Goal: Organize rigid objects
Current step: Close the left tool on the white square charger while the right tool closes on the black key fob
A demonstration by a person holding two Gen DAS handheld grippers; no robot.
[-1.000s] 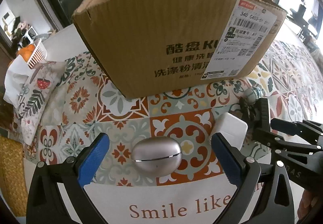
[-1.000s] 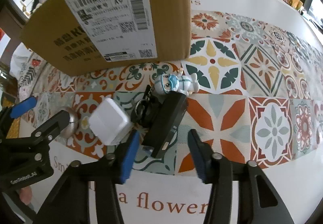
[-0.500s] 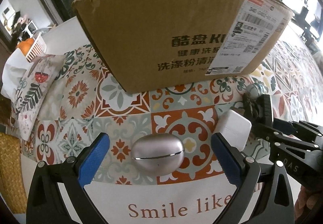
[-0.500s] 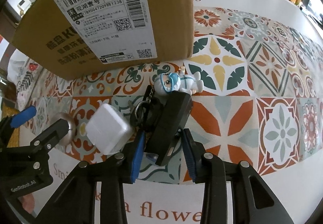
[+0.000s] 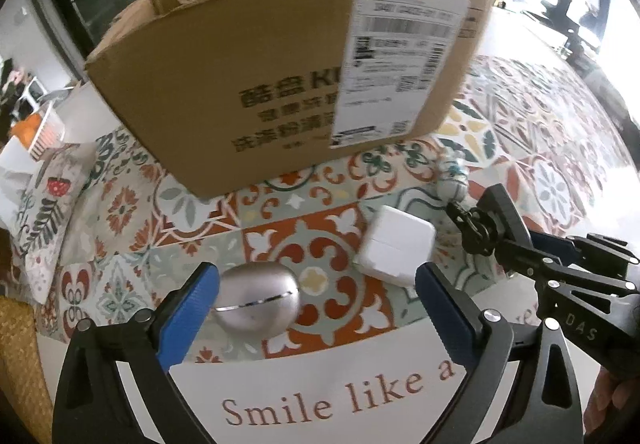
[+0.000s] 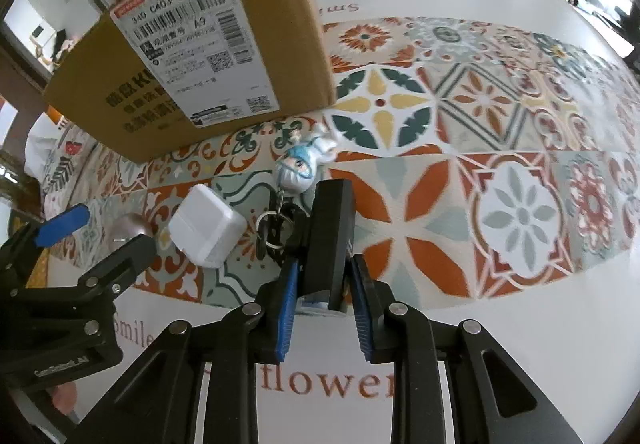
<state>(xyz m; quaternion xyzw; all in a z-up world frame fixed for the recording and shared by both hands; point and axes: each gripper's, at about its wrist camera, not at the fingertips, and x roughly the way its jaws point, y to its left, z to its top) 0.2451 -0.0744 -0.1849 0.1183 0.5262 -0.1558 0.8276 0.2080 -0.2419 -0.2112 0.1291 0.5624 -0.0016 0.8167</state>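
With nothing visibly packed, the right gripper [image 6: 324, 304] fingers are closing on the black key fob [image 6: 330, 240] before the cardboard box [image 5: 280, 83], the left gripper [image 5: 316, 300] fingers open around the silver case [image 5: 258, 298].

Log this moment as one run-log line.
left gripper: open, beside silver case | right gripper: closing on black fob | charger: on cloth | box: behind

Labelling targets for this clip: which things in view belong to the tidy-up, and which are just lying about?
Job:
cardboard box
silver case
white charger
black device, between the closing right gripper
figurine keychain

Lying about:
leaf-print cushion
white basket
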